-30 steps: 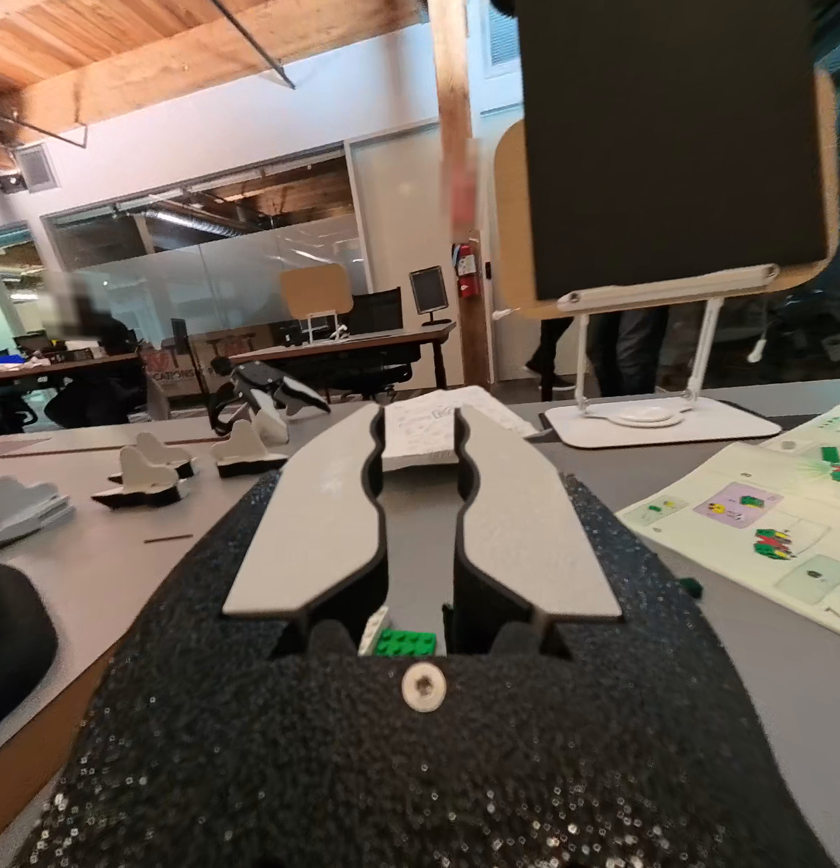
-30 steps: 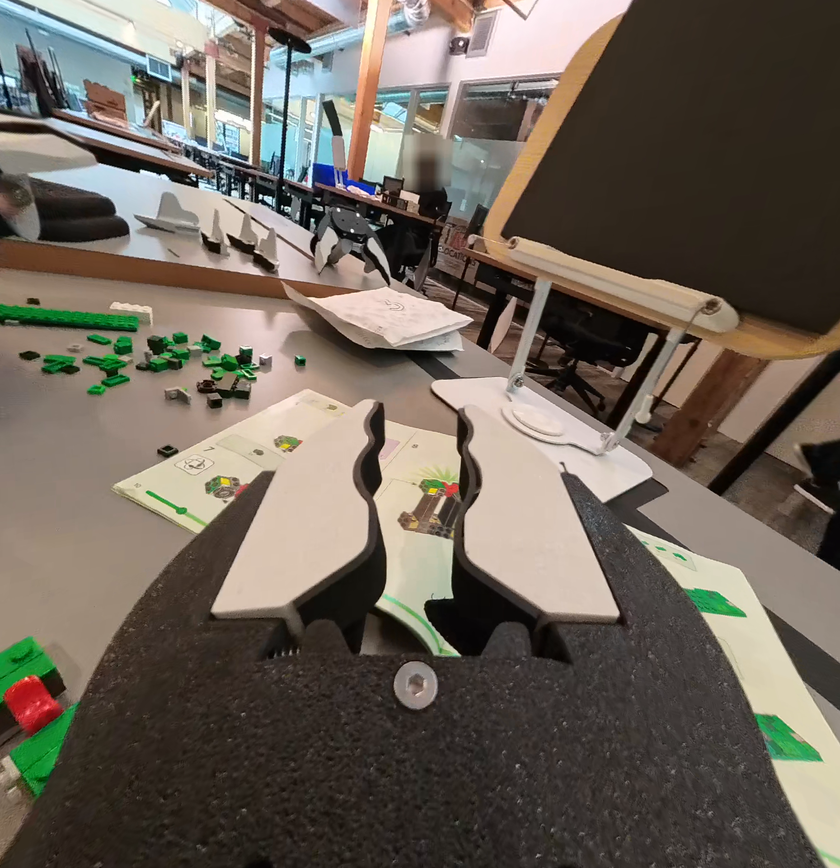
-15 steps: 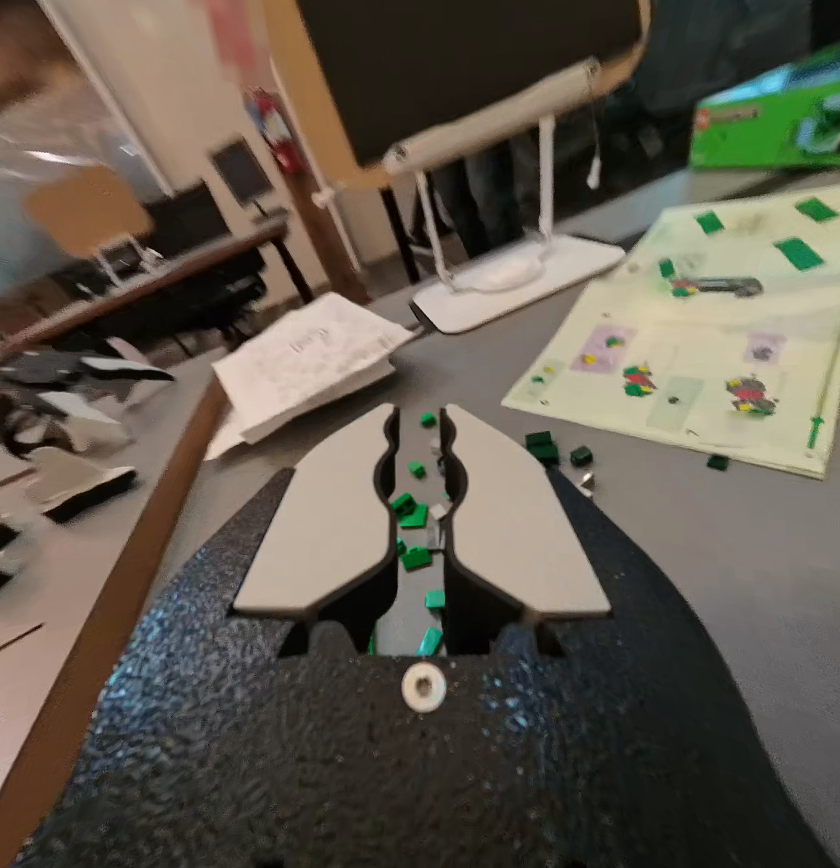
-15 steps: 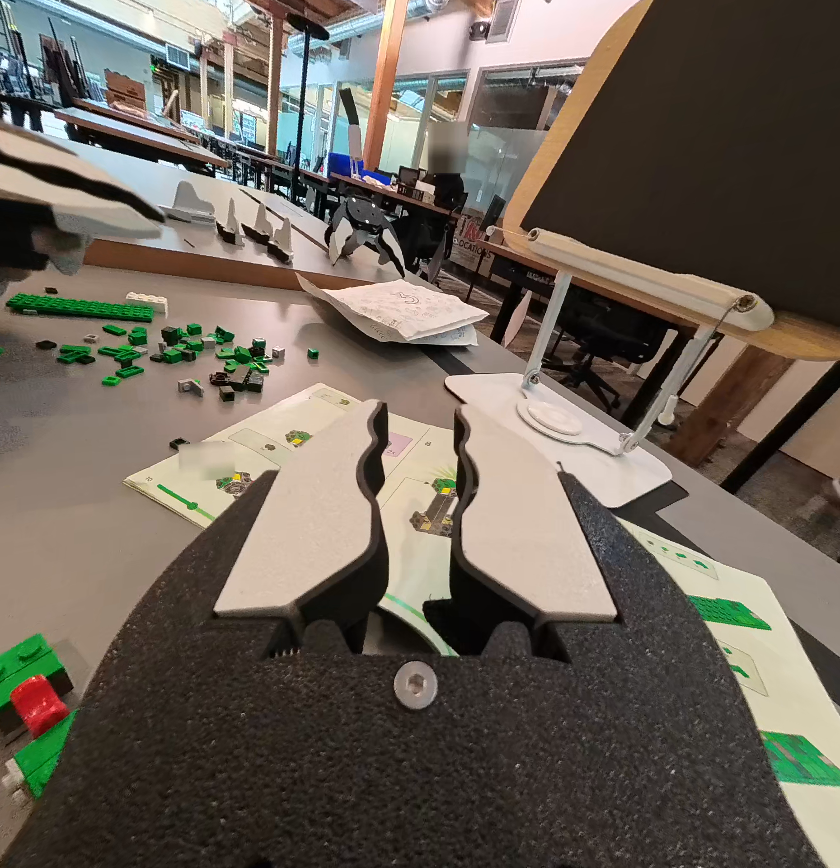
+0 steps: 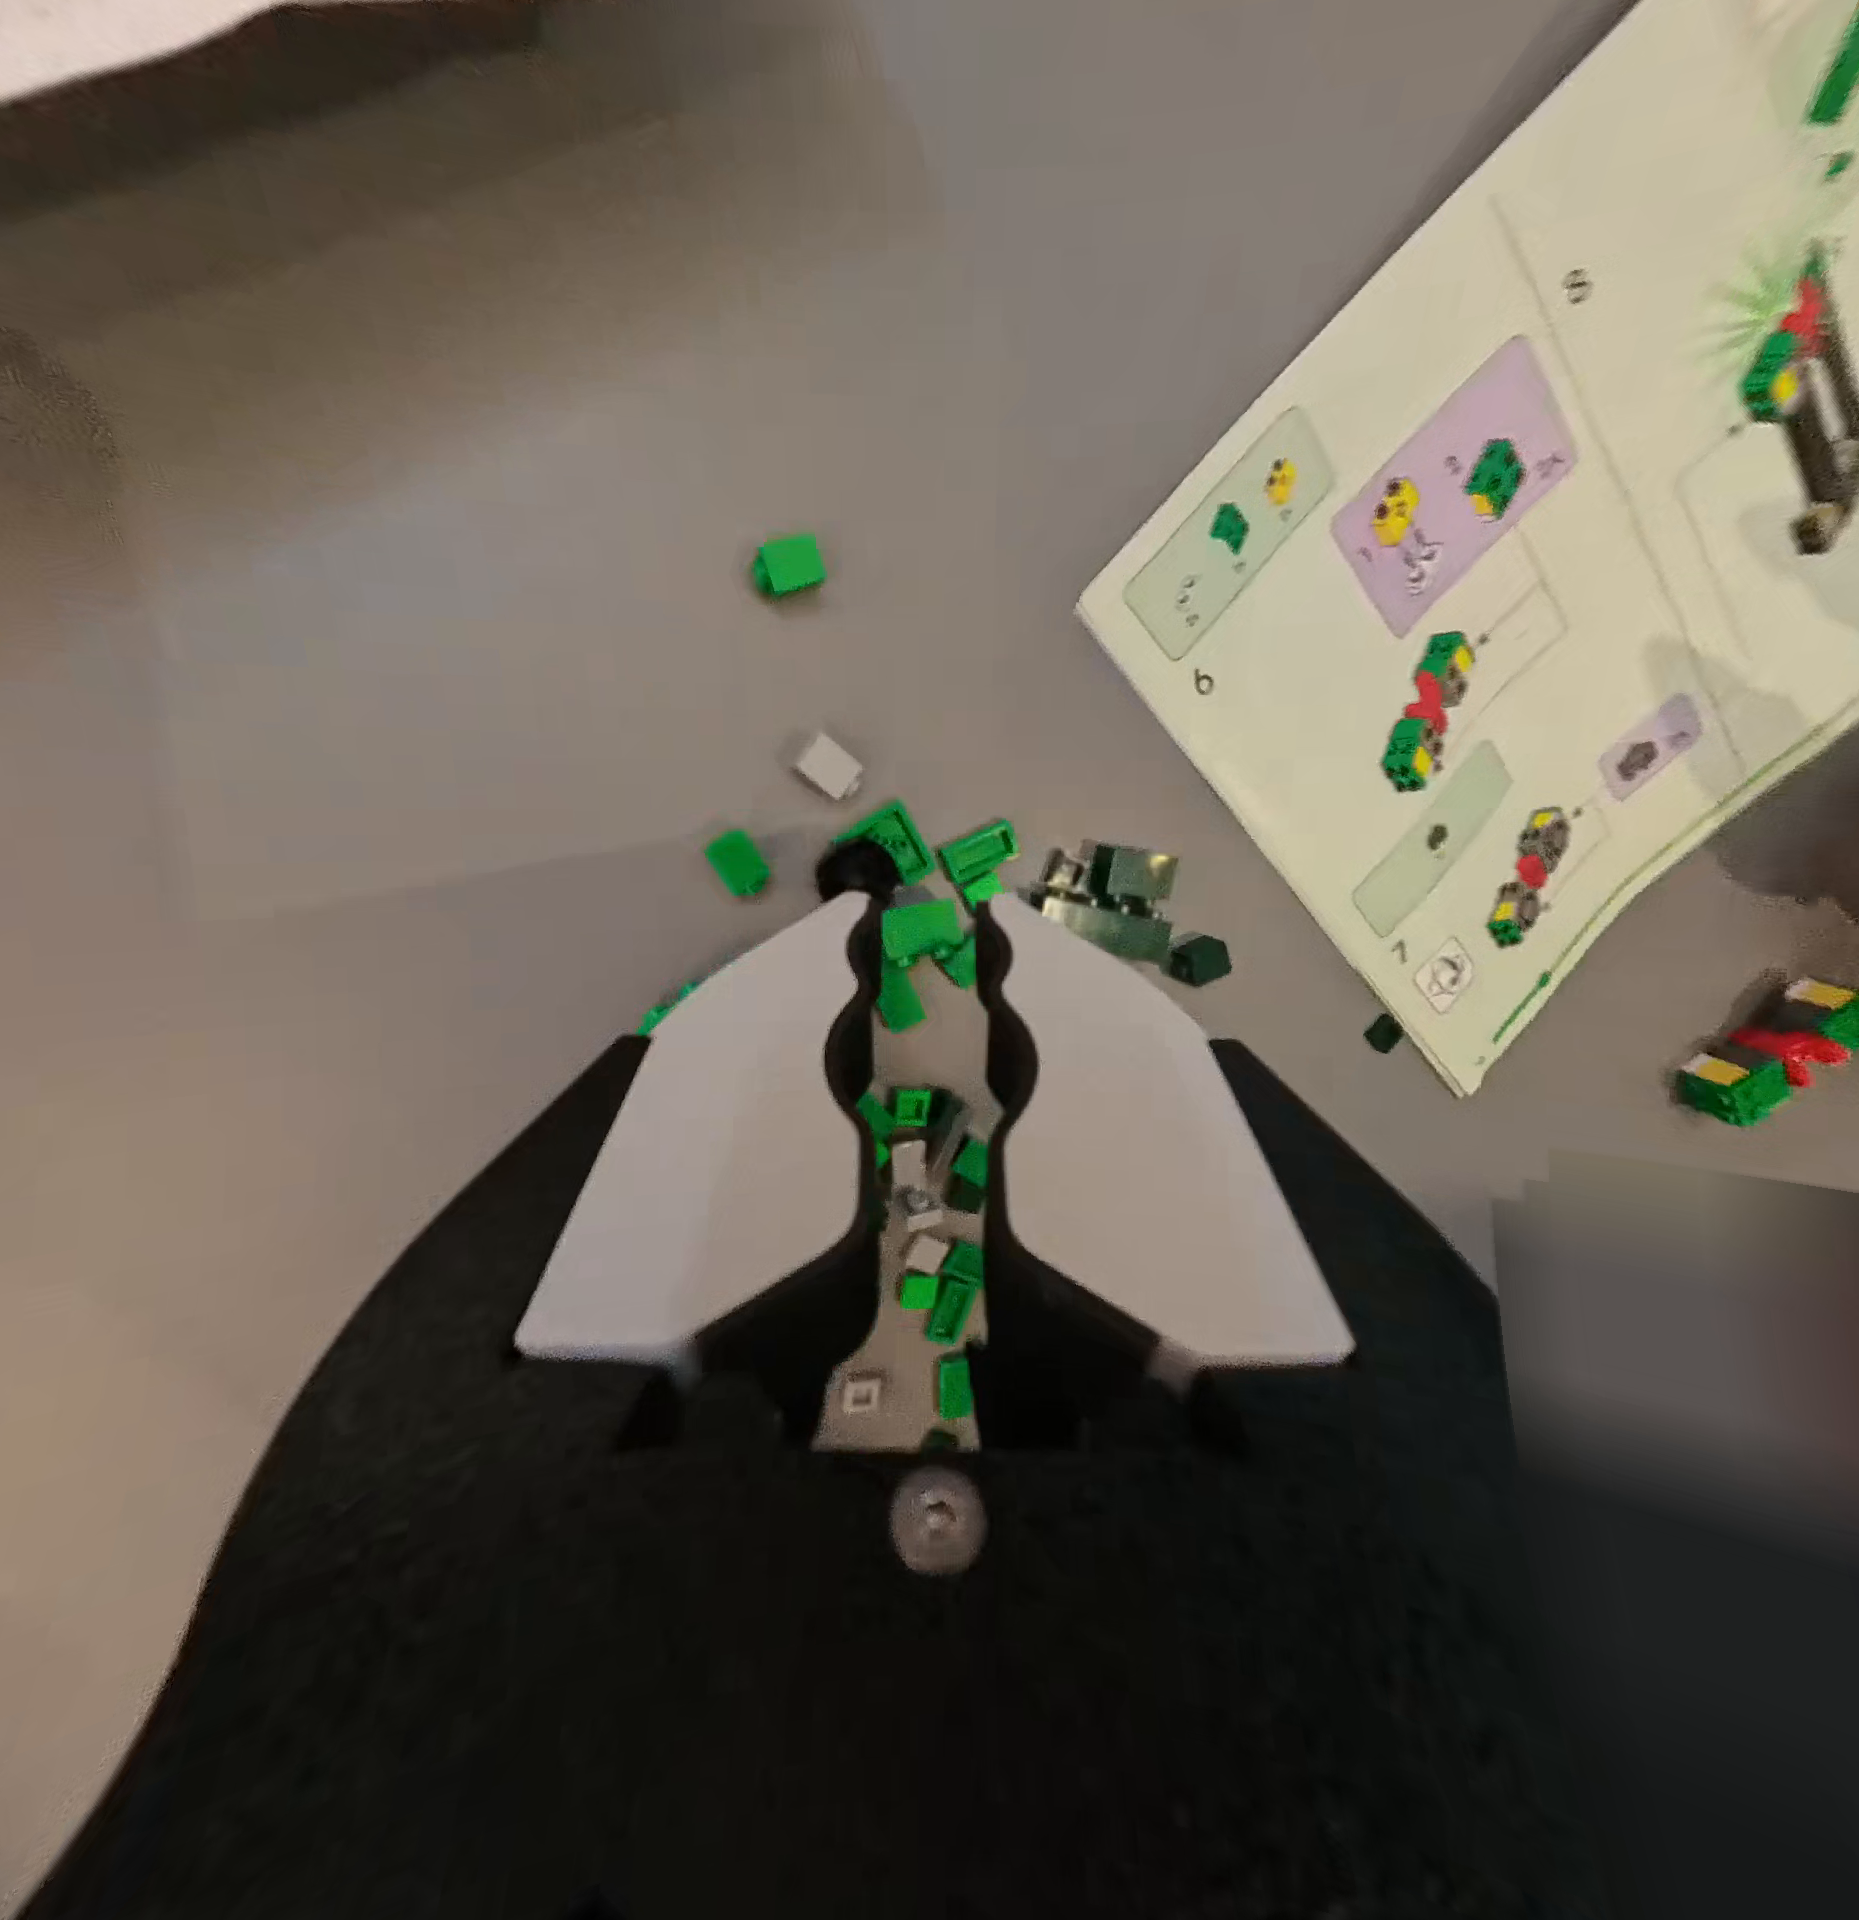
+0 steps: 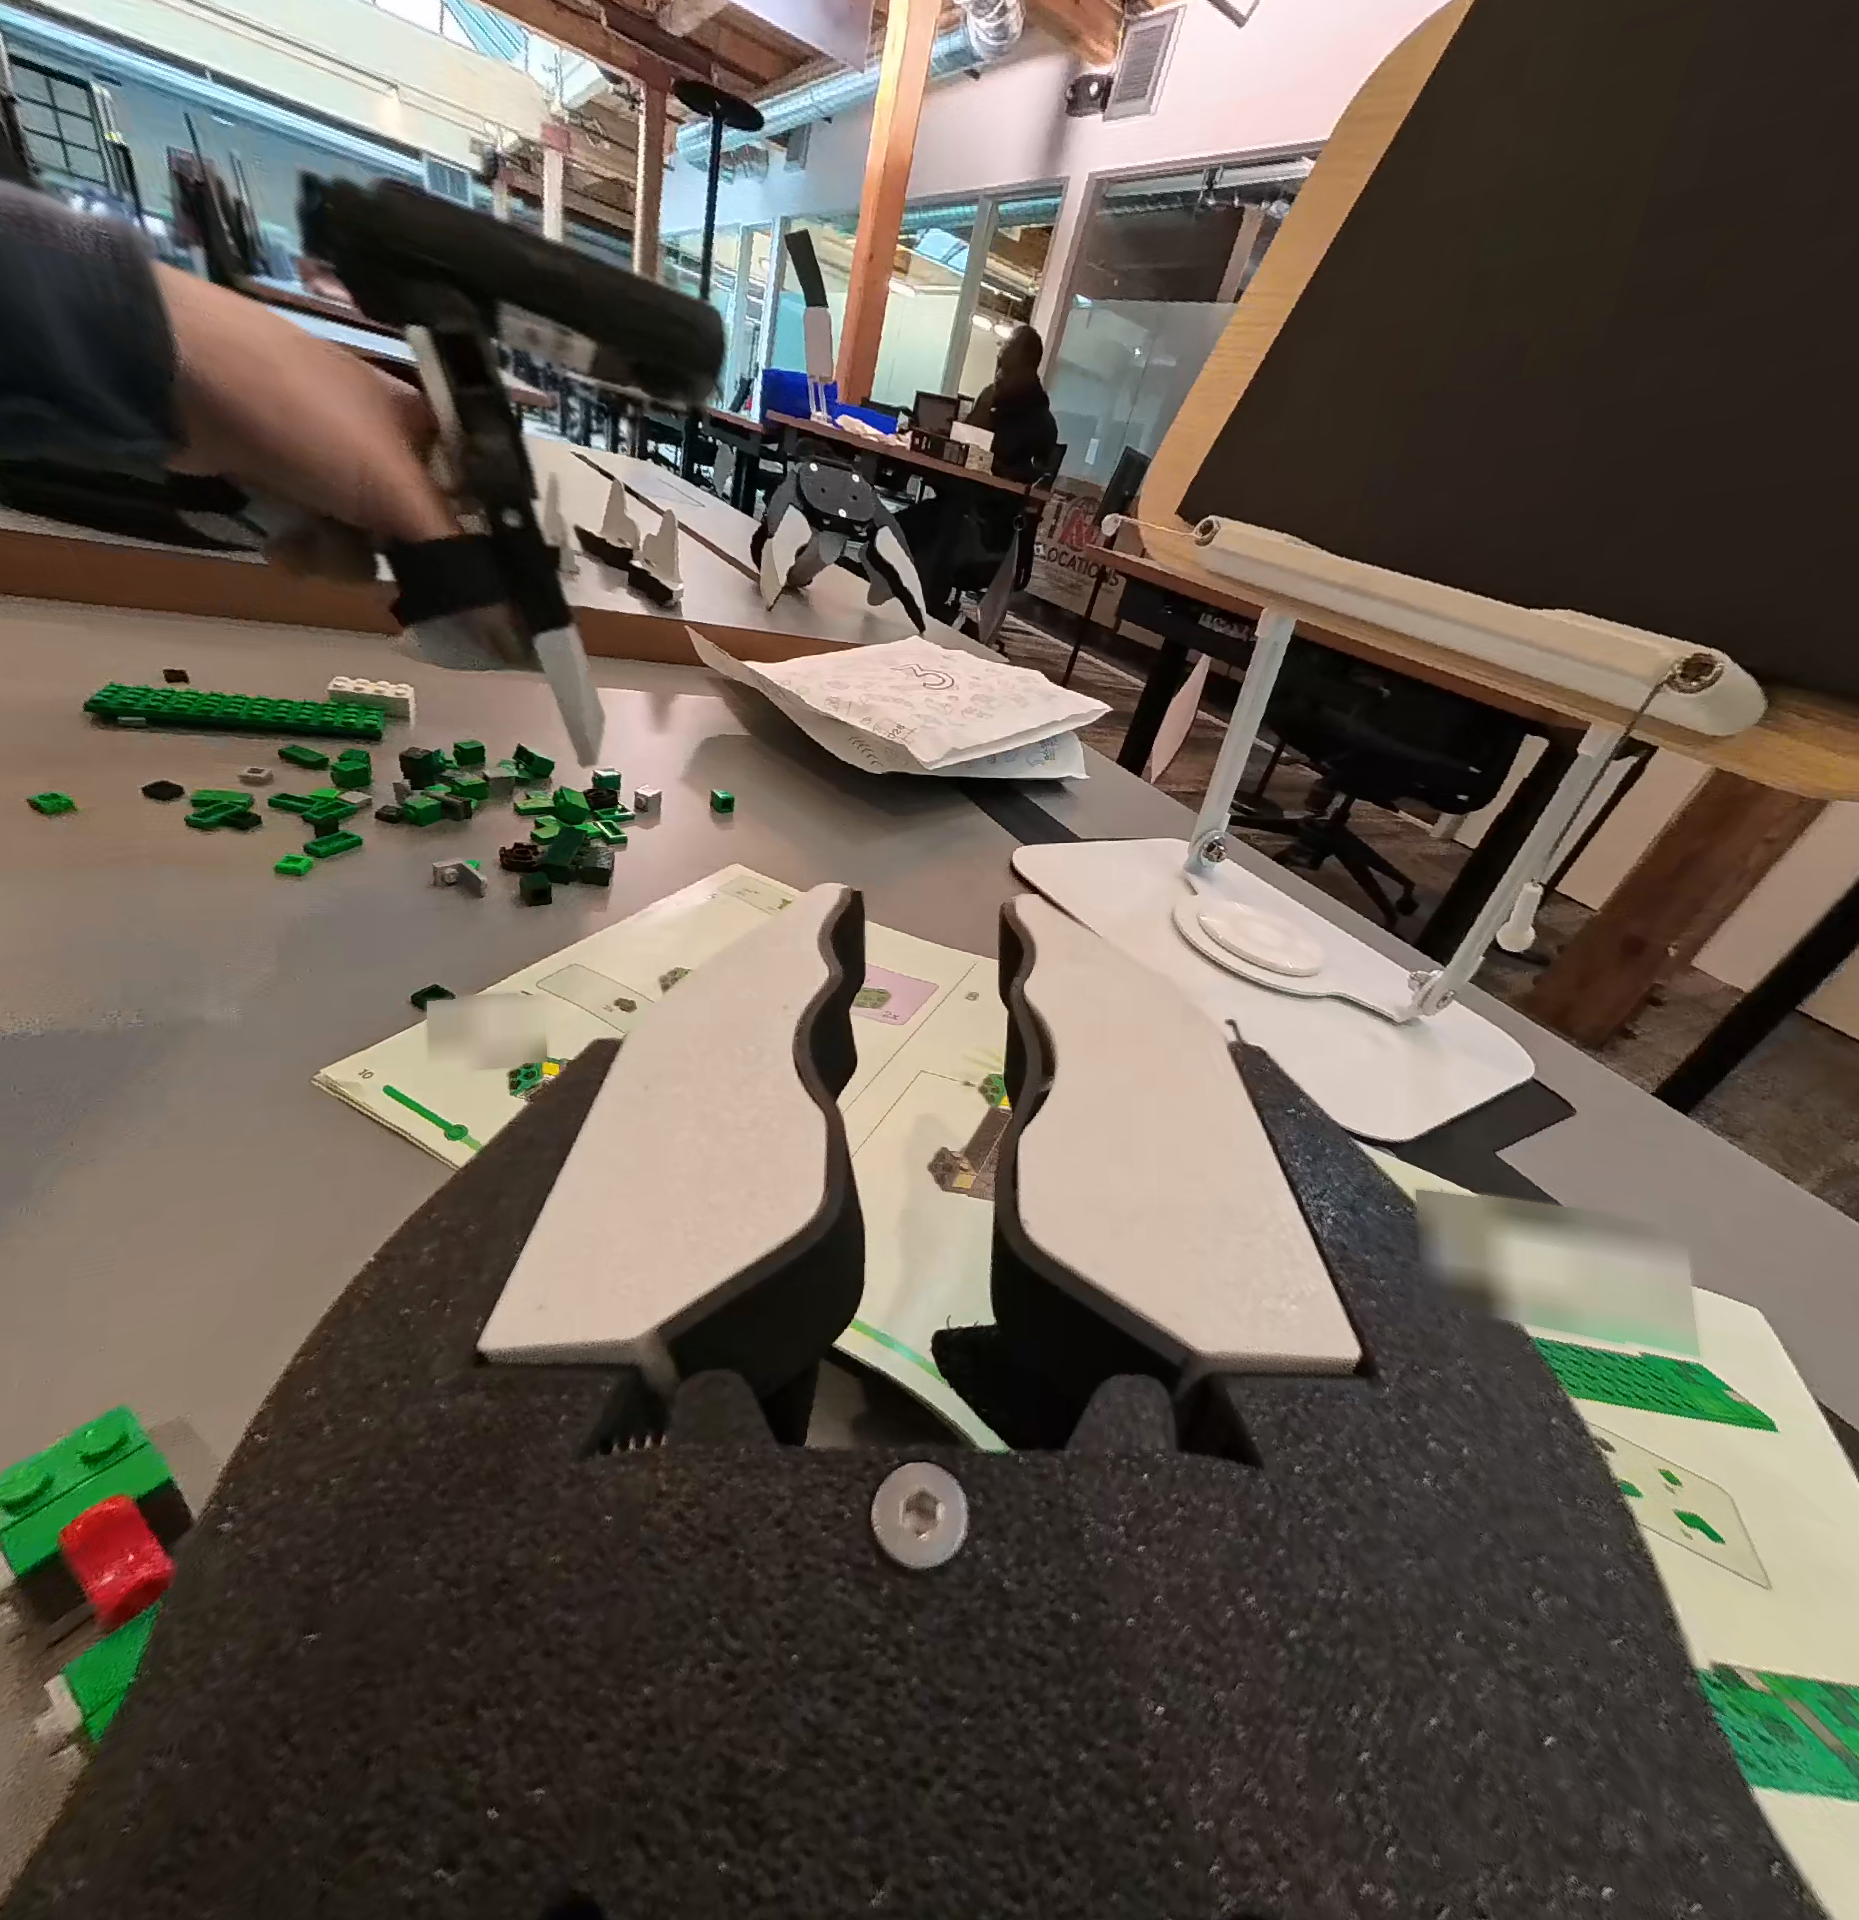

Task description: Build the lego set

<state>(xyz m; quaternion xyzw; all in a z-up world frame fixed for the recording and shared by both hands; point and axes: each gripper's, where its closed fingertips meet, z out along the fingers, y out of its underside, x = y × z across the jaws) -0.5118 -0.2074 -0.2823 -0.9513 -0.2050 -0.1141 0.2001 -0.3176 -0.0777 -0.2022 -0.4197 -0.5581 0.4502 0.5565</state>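
Left wrist view: the left gripper [image 5: 920, 909] points almost straight down at the grey worktop [image 5: 385, 623], jaws a narrow gap apart with nothing pinched between them. Right under the tips sits the loose pile of bricks [image 5: 920, 935], mostly green, a few grey and dark ones. One green brick [image 5: 789, 564] lies off on its own farther out. The manual [image 5: 1507, 582] lies open just beside the pile, and a small green, red and yellow build [image 5: 1782, 1049] sits near the manual's corner. It's all a bit blurry.

Right wrist view: the right gripper [image 6: 930, 914] hovers low over the manual [image 6: 904, 1060], jaws a bit apart, empty. The left gripper [image 6: 582, 717] hangs tilted over the bricks [image 6: 437, 800], tip just above them. A long green plate [image 6: 239, 712] lies beyond the pile. The small build [image 6: 73, 1507] is beside the gripper body.
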